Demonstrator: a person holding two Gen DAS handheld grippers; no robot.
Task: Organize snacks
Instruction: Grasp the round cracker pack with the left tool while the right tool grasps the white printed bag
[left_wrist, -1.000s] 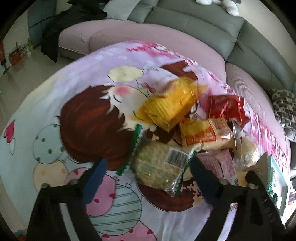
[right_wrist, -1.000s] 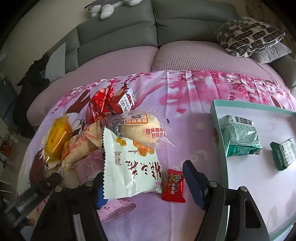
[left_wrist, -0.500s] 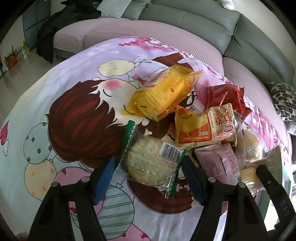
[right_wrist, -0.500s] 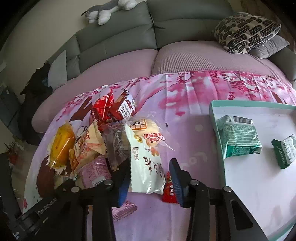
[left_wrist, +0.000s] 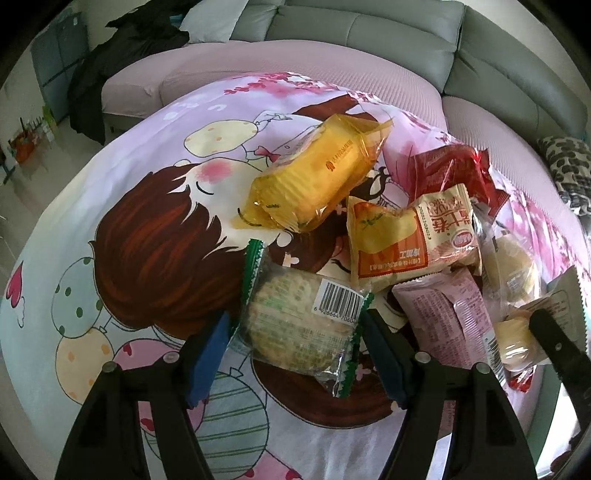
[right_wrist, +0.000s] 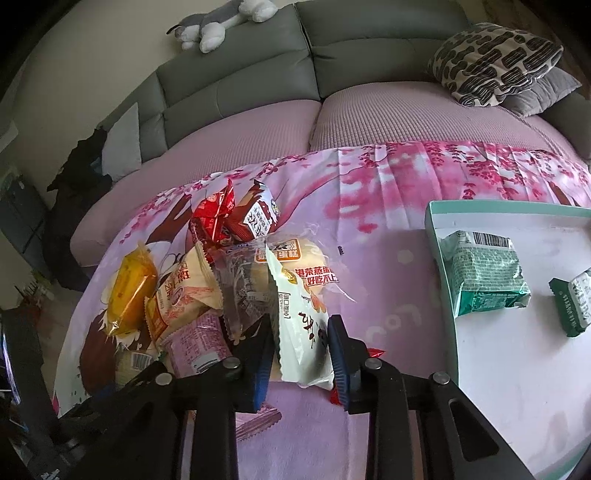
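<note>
- Sofa (right_wrist: 332, 122) fills the background, well beyond both grippers; a cartoon-printed cloth (left_wrist: 147, 229) covers the desk under the snack pile.
- Tray (right_wrist: 436, 236), teal-rimmed, lies ahead and to the right of the right jaws; it holds a green packet (right_wrist: 484, 280) and a second small green one (right_wrist: 576, 302), cut off by the frame edge.
- Snack pile sits ahead of both grippers, packets overlapping: yellow cake pack (left_wrist: 317, 173), orange-and-cream pack (left_wrist: 410, 236), red wrappers (left_wrist: 454, 170), pink pack (left_wrist: 443, 317).
- Right gripper (right_wrist: 301, 354): jaws closed in on a white bun packet (right_wrist: 299, 325), pads against both its sides, the packet standing on edge between them. Looks like a pinch.
- Left gripper (left_wrist: 295, 354): jaws spread around a round biscuit pack (left_wrist: 299, 325) with green crimped ends; whether the pads touch the wrapper cannot be told.
- Small red sachet (right_wrist: 375, 352) lies just beside the right-hand pad of the right gripper, mostly hidden behind it.
- Risks, as judgement: the white packet is soft and air-filled, so a grip on the film alone may slip in transit to the tray. A clear-wrapped bun (right_wrist: 306, 266) leans on it and may be dragged or tipped. The biscuit pack may crack if squeezed across its flat stack.
- Hidden: lower pile layers, the tray's far side, and print on most wrappers.
</note>
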